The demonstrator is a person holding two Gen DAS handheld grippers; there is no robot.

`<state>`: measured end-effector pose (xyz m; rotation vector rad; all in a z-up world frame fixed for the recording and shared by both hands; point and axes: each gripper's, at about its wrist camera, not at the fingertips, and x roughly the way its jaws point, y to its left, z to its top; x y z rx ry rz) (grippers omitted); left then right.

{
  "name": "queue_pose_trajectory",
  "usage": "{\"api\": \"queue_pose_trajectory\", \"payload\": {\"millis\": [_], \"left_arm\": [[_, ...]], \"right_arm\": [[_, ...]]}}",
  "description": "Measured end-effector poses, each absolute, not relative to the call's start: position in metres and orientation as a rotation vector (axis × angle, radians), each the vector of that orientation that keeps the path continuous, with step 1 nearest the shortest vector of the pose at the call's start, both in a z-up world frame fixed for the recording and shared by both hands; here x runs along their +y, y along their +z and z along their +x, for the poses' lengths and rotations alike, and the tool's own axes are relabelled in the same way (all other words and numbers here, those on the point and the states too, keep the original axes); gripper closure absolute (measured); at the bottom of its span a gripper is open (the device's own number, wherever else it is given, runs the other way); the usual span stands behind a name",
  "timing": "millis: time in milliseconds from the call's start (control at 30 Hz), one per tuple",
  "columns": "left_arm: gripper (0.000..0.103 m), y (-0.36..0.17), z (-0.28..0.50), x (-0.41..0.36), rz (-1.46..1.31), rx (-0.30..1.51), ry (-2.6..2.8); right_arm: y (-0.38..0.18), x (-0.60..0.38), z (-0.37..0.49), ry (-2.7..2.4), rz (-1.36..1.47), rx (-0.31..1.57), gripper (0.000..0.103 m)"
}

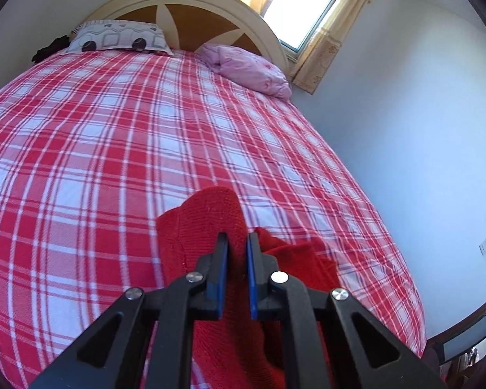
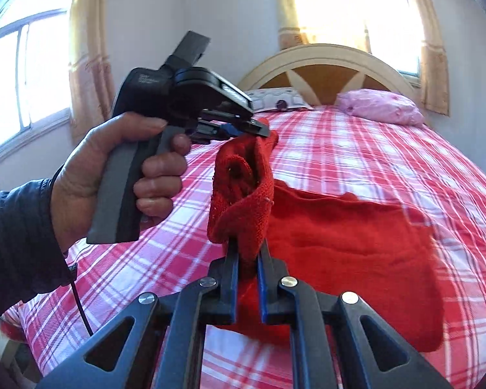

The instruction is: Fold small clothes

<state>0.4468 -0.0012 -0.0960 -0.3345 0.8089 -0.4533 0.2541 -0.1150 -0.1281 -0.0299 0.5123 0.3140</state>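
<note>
Right wrist view: both tools, right (image 2: pixel 247 253) and left (image 2: pixel 259 129), clamped on red knit garment (image 2: pixel 340 227) lifted off plaid bed (image 2: pixel 372 149); best kept taut, edges level before laying over.

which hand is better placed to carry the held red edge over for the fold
Both grip it. Slight edge to the right tongs: shut on a bunched corner of the red garment, the rest spreads beyond them. Left tongs pinch its raised top edge, better as the steadying hold.
</note>
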Motion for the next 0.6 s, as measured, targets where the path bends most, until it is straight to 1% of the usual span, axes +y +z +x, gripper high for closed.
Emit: {"api": "queue_pose_trajectory", "payload": {"millis": [367, 600], "left_arm": [[0.092, -0.075, 0.447, -0.091, -0.261, 0.795, -0.565], [0.092, -0.098, 0.454, -0.154, -0.197, 0.849, -0.618]], "right_arm": [[-0.125, -0.183, 0.239, 0.236, 0.076, 0.503, 0.096], [-0.141, -0.225, 0.236, 0.169, 0.117, 0.55, 0.096]]}}
